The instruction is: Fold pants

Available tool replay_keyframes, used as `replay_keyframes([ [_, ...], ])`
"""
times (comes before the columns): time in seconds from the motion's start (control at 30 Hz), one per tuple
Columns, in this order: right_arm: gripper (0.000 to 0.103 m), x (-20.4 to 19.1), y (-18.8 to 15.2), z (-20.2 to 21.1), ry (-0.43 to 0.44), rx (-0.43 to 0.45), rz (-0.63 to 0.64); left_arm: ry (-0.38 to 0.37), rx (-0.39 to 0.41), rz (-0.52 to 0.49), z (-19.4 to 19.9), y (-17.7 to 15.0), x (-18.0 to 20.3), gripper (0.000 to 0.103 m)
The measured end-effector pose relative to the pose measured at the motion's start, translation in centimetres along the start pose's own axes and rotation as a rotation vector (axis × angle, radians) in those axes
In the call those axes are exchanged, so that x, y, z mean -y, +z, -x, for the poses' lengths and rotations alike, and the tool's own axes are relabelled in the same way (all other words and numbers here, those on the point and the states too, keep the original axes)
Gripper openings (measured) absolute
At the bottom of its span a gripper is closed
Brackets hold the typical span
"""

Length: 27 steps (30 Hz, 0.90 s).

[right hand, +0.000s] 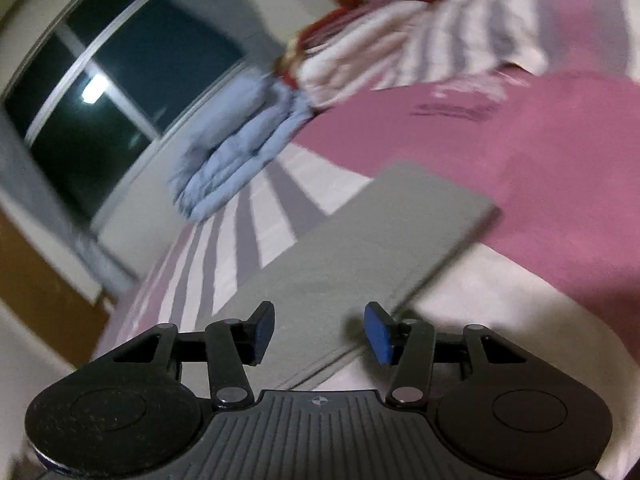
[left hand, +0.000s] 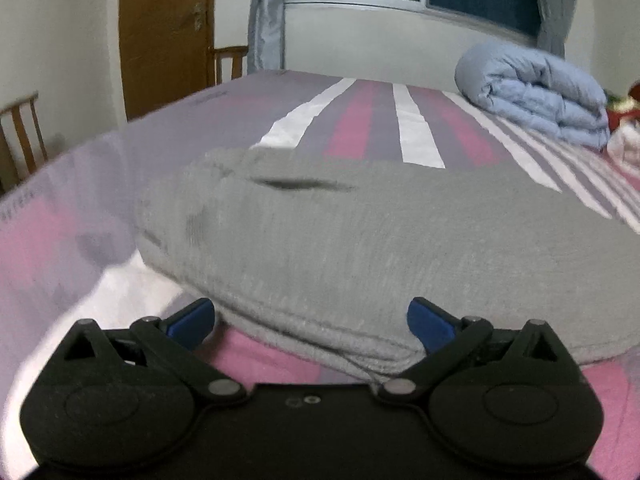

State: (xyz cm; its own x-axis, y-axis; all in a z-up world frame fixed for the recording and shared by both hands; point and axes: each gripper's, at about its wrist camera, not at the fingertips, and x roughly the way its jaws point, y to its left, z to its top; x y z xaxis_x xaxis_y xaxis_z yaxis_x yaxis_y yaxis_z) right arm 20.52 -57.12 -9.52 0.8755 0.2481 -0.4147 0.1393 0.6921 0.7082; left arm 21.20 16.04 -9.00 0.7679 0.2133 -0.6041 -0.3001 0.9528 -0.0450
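at the bottom of the left wrist view the left gripper [left hand: 311, 325] stands spread wide, the folded edge of the grey pants [left hand: 360, 240] lying between its blue pads [left hand: 192, 322] but not pinched. the right gripper [right hand: 320, 334] is also parted, pads clear of the pants' [right hand: 360, 240] narrow end beneath it. the pants lie in layers on the striped bedsheet [left hand: 360, 120], mid frame. judging by this, the fold looks set down; backing straight off without snagging the hem would keep it neat. only the left view shows the door [left hand: 168, 32] and chair [left hand: 228, 64], upper left; both show the rolled blue duvet [left hand: 536, 96].
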Motion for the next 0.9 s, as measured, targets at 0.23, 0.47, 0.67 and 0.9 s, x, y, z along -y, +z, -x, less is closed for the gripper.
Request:
replay_keyframes([
  [0.23,0.05,2.1,0.3,0.8,-0.013,0.047,-0.11,-0.022,-0.02,0.07,-0.8,-0.1,-0.8,0.097],
  [0.47,0.05,5.0,1.5,-0.5,-0.046,0.076,-0.227,-0.031,-0.022,0.102,-1.0,-0.3,-1.1,0.097],
  [0.67,0.049,6.8,2.2,0.3,-0.038,0.159,-0.345,-0.026,-0.011,0.106,-1.1,-0.6,-1.0,0.098],
  [0.9,0.049,8.1,2.2,1.2,0.019,0.171,-0.448,-0.02,-0.013,0.111,-1.0,-0.6,-1.0,0.097],
])
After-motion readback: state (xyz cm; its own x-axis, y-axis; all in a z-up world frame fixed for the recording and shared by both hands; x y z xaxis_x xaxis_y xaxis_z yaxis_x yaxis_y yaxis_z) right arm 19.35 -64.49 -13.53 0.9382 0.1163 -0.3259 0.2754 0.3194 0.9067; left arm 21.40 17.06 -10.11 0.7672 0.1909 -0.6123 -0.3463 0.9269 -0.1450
